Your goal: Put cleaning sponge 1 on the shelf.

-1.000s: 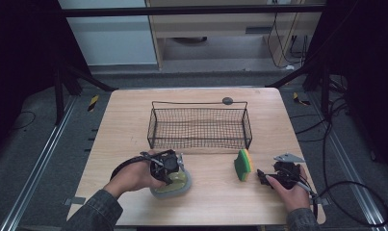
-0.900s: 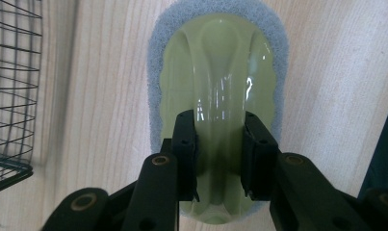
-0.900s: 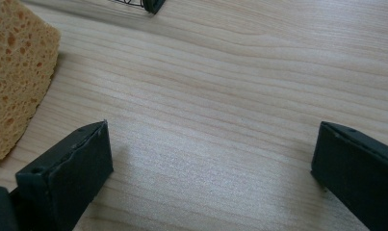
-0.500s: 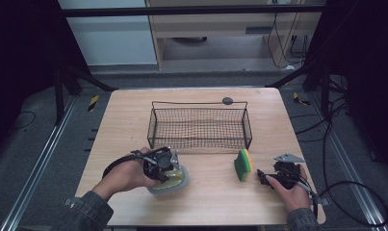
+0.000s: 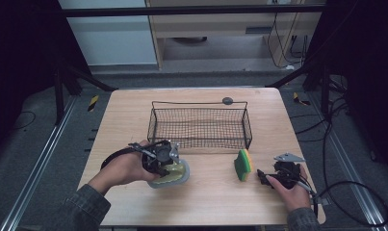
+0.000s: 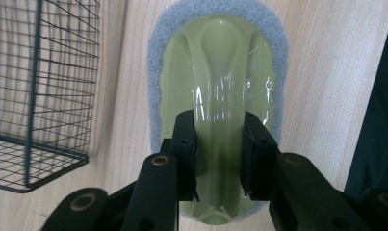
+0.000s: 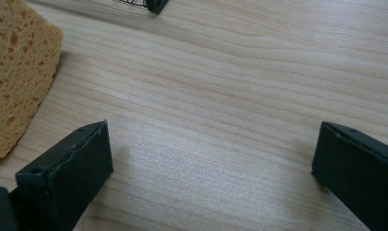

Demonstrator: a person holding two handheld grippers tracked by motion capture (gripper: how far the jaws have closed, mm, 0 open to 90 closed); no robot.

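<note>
Near the worktop's [image 5: 215, 202] front edge, left of centre, the scrubber [image 6: 215, 62] sits with its green handle ridge pinched by the left gripper [image 6: 219, 159] — keep that squeeze centred and lift straight toward the wire basket [image 5: 201, 126]. Off to the right, the right gripper [image 7: 211, 168] gapes wide and empty just beside the sponge [image 5: 243, 164].

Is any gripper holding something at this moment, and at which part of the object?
The left gripper holds the green scrubber by its raised central handle ridge, one pad on each side. The right gripper is open and holds nothing.

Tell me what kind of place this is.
Probably a lab or workshop recording bench: a bare wooden table between dark metal stands, loose cables on grey floor, and a wire basket.
</note>
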